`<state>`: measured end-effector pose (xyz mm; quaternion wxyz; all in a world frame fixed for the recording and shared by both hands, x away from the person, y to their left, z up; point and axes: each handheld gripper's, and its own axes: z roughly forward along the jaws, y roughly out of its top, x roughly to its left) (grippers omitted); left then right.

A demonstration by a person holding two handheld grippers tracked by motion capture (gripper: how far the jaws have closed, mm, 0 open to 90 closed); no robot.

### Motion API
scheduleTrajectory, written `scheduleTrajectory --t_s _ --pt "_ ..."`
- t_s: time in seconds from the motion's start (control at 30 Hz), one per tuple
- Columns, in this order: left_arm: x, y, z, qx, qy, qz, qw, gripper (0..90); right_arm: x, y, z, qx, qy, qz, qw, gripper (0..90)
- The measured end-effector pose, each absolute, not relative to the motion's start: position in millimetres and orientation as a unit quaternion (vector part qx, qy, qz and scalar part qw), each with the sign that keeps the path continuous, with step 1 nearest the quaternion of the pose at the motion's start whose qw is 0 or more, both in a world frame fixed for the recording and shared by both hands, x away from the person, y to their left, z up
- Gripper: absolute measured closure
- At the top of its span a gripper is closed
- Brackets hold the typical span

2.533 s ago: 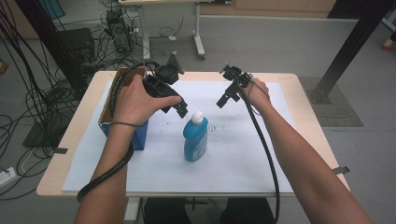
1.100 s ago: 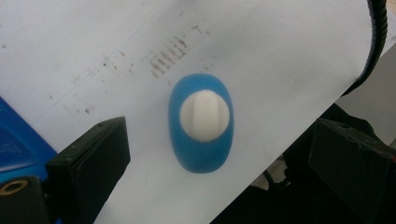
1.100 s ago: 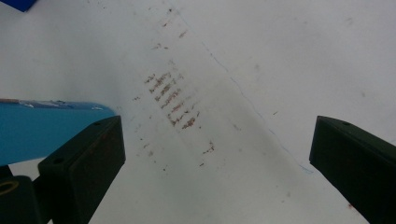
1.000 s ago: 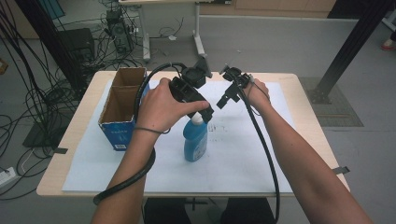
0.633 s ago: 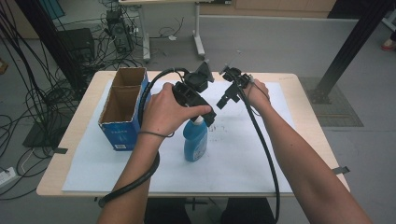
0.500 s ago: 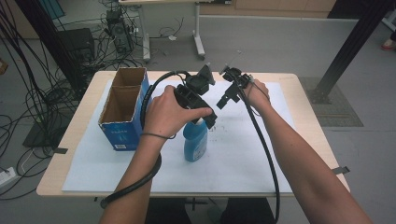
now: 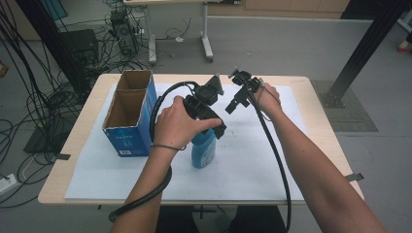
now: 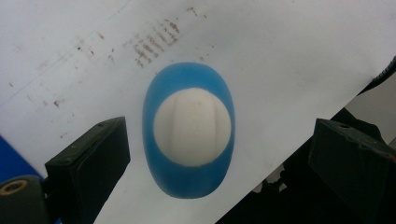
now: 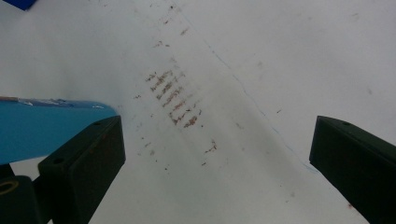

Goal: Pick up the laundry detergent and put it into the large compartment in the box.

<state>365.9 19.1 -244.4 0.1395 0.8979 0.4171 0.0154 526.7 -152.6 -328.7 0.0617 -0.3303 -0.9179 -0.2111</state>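
A blue bottle (image 7: 203, 151) with a white cap stands upright on the white paper (image 7: 252, 160) near the table's middle. My left gripper (image 7: 212, 125) hangs straight above it, pointing down. In the left gripper view the white cap (image 8: 192, 127) and blue shoulder (image 8: 187, 184) sit between the two spread jaws, touching neither, so the left gripper (image 8: 219, 140) is open. My right gripper (image 7: 235, 94) hovers just behind and right of the bottle. It is open (image 9: 217, 144) over bare paper with brown marks (image 9: 175, 100), and the bottle's side (image 9: 42, 128) shows at its left jaw.
An open blue cardboard box (image 7: 128, 114) with two compartments stands at the table's left. The white paper covers most of the wooden table (image 7: 80, 141). Cables trail from both grippers toward the near edge. Floor cables and equipment lie beyond the far left edge.
My left gripper has moved right from beside the box to directly above the bottle and has come down over its cap. The right gripper has stayed put.
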Motion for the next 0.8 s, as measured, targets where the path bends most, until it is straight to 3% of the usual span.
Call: scheduleTrajectory --t_s 0.8 --pt "371 18 -273 0.889 0.436 0.01 0.139 6.2 526 -152 -331 -0.331 -0.917 -0.212 0.07 3.2"
